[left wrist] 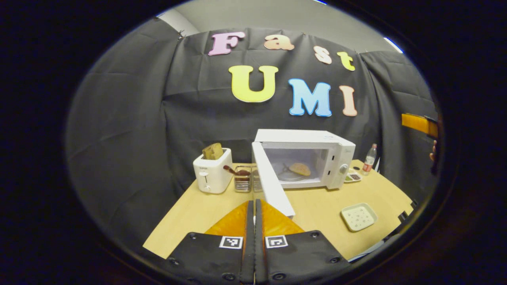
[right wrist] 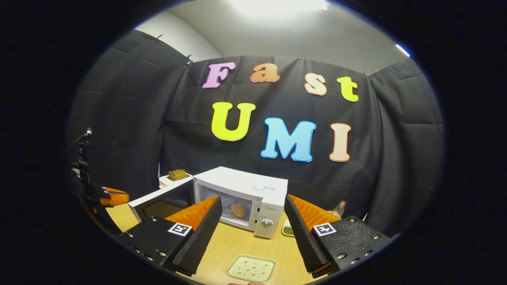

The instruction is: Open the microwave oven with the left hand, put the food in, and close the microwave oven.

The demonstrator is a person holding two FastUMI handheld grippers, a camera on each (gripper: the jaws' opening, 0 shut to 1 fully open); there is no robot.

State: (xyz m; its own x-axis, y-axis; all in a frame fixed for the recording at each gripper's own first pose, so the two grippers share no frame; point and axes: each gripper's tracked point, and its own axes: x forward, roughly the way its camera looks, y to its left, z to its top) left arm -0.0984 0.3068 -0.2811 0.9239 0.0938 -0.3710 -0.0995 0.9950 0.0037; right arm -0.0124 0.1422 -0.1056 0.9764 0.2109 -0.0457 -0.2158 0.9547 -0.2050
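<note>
door: white boxy microwave oven (left wrist: 305, 158) open ahead of our left tool (left wrist: 254, 221), fingers together, so we'd push it closed
food: flat tan bread (left wrist: 300, 169) already inside
right tool (right wrist: 251, 225): fingers apart, empty

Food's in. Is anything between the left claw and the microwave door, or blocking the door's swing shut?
Nothing visible does. The left claw, fingers together, sits just before the open door. The food lies well inside the microwave. The rack stands on the door's outer side, clear of its closing swing.
</note>
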